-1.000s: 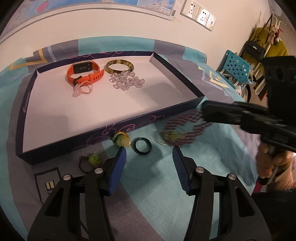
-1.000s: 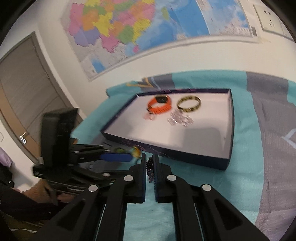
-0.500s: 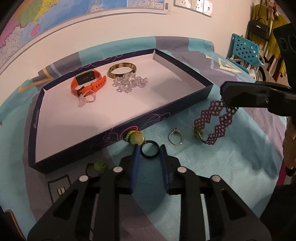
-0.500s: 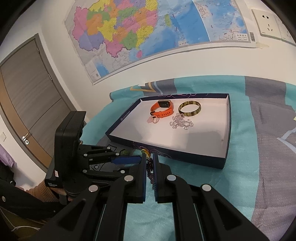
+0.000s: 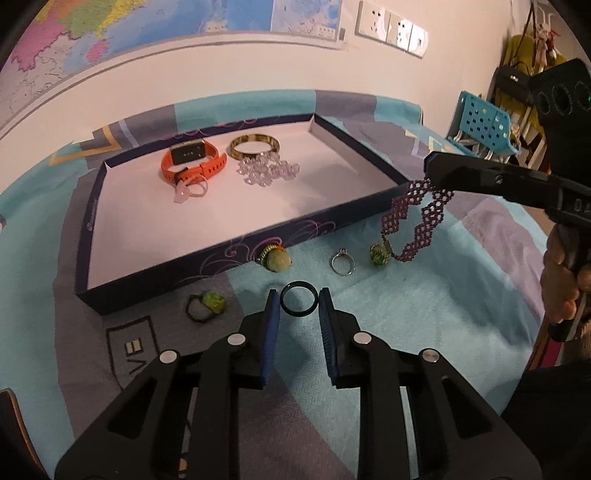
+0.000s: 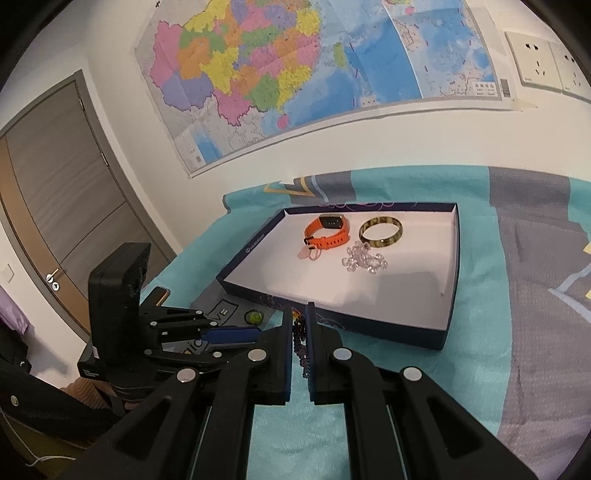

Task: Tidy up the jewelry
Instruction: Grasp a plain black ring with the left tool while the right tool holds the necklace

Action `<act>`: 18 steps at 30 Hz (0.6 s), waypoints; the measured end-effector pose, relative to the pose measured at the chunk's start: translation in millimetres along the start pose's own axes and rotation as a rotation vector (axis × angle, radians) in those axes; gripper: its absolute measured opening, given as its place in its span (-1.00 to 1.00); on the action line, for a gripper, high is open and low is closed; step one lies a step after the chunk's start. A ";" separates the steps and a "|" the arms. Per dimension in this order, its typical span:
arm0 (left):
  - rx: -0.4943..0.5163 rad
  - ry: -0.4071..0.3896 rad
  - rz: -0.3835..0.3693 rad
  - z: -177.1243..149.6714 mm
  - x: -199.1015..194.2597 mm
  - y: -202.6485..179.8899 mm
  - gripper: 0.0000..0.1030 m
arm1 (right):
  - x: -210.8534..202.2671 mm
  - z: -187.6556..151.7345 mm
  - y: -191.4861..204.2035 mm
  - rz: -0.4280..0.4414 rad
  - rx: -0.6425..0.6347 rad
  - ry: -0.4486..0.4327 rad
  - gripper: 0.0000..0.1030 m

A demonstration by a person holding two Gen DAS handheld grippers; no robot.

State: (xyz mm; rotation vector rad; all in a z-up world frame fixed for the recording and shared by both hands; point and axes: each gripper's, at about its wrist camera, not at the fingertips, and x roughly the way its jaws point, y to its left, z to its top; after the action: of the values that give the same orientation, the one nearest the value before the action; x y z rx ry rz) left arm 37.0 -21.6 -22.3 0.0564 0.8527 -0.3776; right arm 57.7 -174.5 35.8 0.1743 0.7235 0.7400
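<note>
Your left gripper [image 5: 298, 303] has its jaws pinching the dark ring [image 5: 298, 303] just off the teal cloth [image 5: 424, 332] in front of the box tray [image 5: 229, 254], while your right gripper [image 6: 300, 314] has its jaws clamped on the purple beaded bracelet [image 5: 413, 225], dangling beside the tray's corner.

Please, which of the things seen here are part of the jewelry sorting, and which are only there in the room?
Part of the job:
- navy tray
- black ring in left gripper
- purple beaded bracelet in right gripper
- silver ring
- orange watch, bangle, clear beads

Only lying about:
- wall map
- sockets
- blue basket
- door
</note>
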 end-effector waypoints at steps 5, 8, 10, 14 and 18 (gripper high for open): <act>-0.006 -0.030 0.004 3.8 -11.8 3.0 -0.57 | -0.8 8.4 2.2 0.000 -0.011 -0.015 -0.90; -0.007 -0.045 0.006 7.0 -16.2 4.9 -0.57 | -1.4 13.7 2.9 0.001 -0.018 -0.022 -0.90; -0.008 -0.051 0.011 8.7 -18.3 6.6 -0.57 | 0.0 17.4 2.9 -0.003 -0.022 -0.026 -0.90; -0.007 -0.061 0.018 13.3 -20.8 9.5 -0.57 | 2.0 25.9 2.8 -0.006 -0.032 -0.035 -0.90; -0.004 -0.072 0.027 18.4 -23.0 12.0 -0.57 | 4.0 32.8 2.7 -0.008 -0.038 -0.042 -0.90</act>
State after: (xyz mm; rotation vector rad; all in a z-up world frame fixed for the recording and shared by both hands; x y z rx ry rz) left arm 40.8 -7.1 5.8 0.0505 0.7804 -0.3504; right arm 79.8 -166.5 59.3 0.1514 0.6693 0.7399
